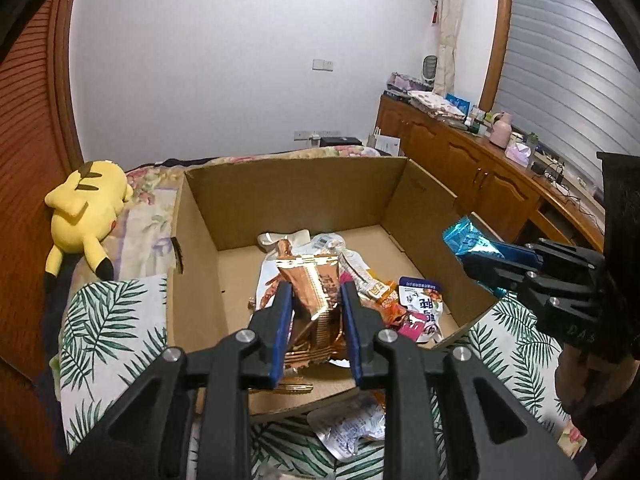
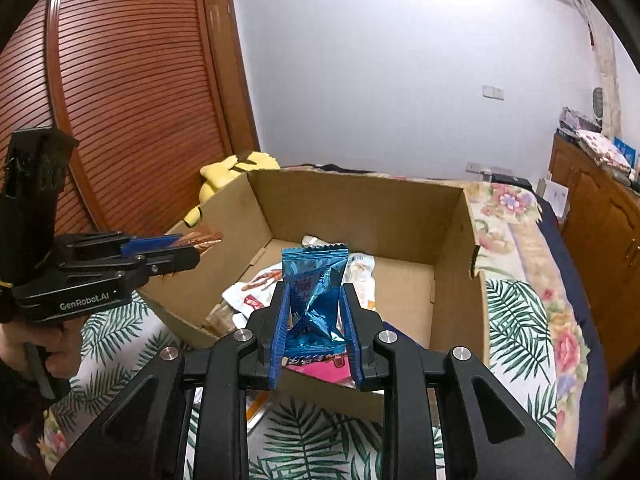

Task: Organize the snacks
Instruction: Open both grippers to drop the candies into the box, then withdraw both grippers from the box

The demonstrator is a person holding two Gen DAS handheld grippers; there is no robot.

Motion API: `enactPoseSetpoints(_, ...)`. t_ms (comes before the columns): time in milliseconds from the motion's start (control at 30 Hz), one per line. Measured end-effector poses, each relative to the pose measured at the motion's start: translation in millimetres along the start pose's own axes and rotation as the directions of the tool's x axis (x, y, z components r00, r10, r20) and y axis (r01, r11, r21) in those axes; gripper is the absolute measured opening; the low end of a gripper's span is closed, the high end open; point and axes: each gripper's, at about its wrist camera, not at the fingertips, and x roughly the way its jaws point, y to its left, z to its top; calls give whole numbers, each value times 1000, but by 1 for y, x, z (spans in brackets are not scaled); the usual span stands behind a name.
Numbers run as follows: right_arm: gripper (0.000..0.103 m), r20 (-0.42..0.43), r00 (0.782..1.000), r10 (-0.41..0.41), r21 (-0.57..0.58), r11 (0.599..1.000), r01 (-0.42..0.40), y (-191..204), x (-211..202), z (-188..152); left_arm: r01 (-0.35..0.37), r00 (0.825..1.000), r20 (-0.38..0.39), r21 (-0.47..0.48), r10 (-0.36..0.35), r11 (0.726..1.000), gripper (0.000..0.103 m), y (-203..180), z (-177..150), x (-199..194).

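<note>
Clamped in the left gripper (image 1: 316, 292), a copper packet (image 1: 316, 280) hangs over the cardboard box (image 1: 280, 200); the right gripper (image 2: 316, 296) pinches a blue packet (image 2: 314, 280), above the leaf-print bed (image 2: 516, 320).

A crumpled gold packet (image 1: 316, 304) and a blue packet (image 2: 314, 300) held above an open cardboard box (image 1: 296, 196) with snack packets (image 1: 420, 308) inside

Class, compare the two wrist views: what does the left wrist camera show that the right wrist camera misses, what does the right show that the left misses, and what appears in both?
Left wrist only: the whole yellow plush toy beside the box, and a pink jug on the wooden cabinet.

Right wrist only: the hand gripping the left tool's handle, and its GenRobot.AI lettering.

Both: the cardboard box holding snack packets, the left tool shut on a copper packet, and the right tool shut on a blue packet.
</note>
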Motion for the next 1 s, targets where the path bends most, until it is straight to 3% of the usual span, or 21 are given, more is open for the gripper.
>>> enactPoseSetpoints(300, 24, -29, 1000, 9, 9, 1000, -8, -2, 19, -1, -18, 1000, -25, -13, 18, 1000, 29, 5, -1, 10)
enactPoseSetpoints(433, 25, -36, 999, 7, 11, 1000, -6, -3, 21, -2, -46, 998, -40, -24, 45, 999, 37, 10, -3, 14)
enactPoseSetpoints(567, 30, -41, 999, -4, 14, 1000, 4, -3, 24, -2, -61, 997, -57, -14, 60, 998, 44, 9, -6, 17)
enactPoseSetpoints(667, 39, -44, 999, -13, 15, 1000, 14, -3, 25, -3, -93, 993, -67, 1, 93, 996, 47, 8, -8, 17)
enactPoseSetpoints(1000, 42, -4, 1000, -11, 12, 1000, 11, 7, 0, -10, -104, 993, -50, 26, 105, 994, 51, 6, -23, -2)
